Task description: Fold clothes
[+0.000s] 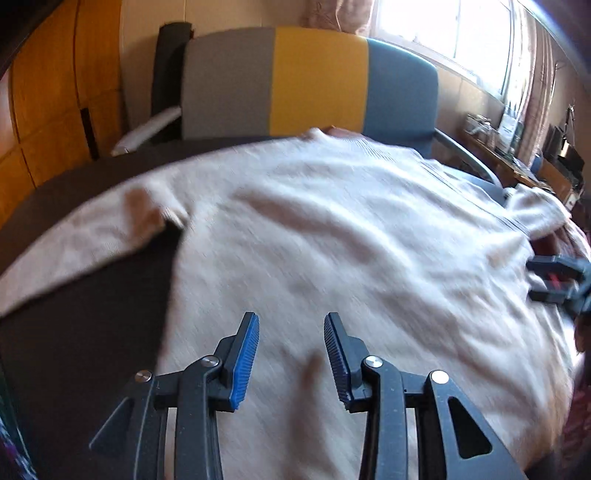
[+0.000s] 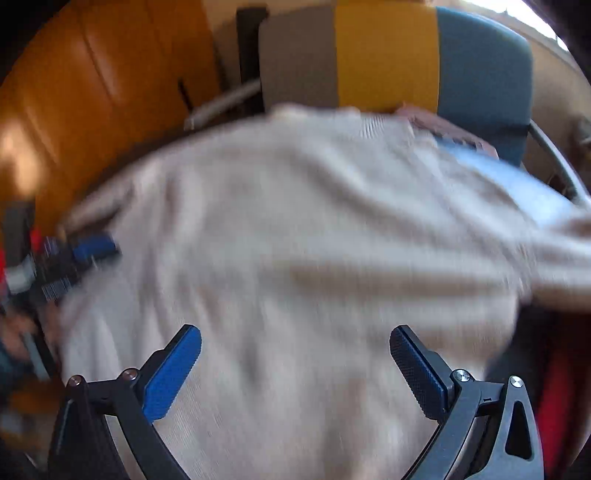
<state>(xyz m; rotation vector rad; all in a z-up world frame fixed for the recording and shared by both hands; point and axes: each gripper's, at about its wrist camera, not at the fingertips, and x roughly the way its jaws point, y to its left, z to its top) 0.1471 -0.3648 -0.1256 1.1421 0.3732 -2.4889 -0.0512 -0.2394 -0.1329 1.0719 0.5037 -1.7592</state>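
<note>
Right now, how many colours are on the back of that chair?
3. On the chair back, the grey stripe is on the left, the yellow stripe is in the middle, and the blue stripe is on the right. The sweater hides the lower part.

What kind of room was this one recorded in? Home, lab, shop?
Most likely a lived-in room of a home. A cream sweater lies spread on a dark table beside a grey, yellow and blue chair; wooden cabinet doors, a curtained window and a cluttered side shelf surround it.
</note>
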